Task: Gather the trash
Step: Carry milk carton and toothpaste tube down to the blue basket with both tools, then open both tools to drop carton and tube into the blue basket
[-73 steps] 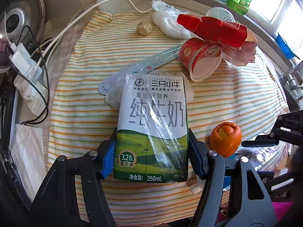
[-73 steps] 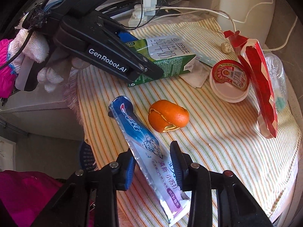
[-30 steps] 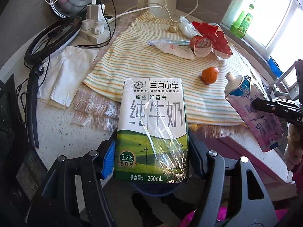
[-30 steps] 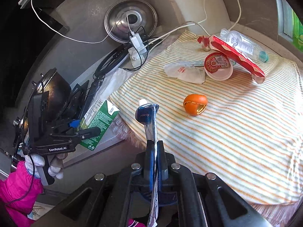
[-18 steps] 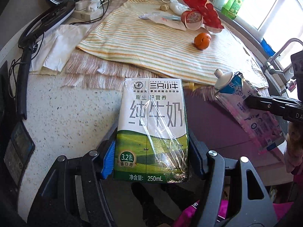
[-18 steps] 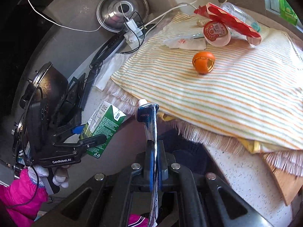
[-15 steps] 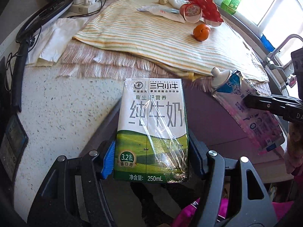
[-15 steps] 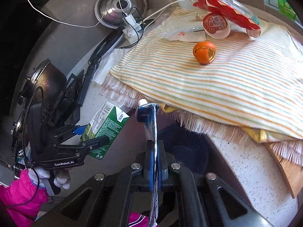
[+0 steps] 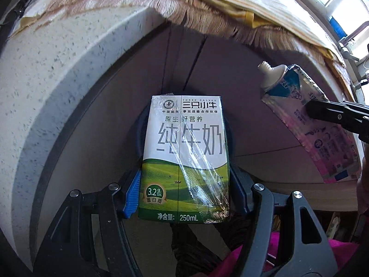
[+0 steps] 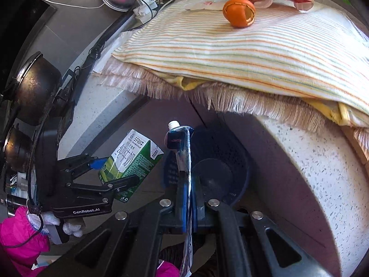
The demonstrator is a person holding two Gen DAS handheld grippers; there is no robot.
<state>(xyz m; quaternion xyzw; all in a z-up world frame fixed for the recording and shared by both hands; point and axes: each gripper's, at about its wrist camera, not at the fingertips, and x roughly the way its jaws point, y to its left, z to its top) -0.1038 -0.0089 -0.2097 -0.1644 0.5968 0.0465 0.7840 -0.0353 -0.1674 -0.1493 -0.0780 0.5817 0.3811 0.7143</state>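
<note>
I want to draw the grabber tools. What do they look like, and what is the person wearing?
The left tool is black with blue finger pads, silver screws and white "GenRobot.AI" lettering. The right tool is also black with silver screws. A black cable runs by the white glove and bright pink sleeve.

Below the counter edge (image 10: 306, 161), open space surrounds the dark blue basket (image 10: 233, 152), whose mouth is unobstructed from above; the speckled counter edge with its overhanging fringed cloth (image 10: 242, 101) bounds it above and right, and the cabinet front (image 9: 115, 115) stands behind.
</note>
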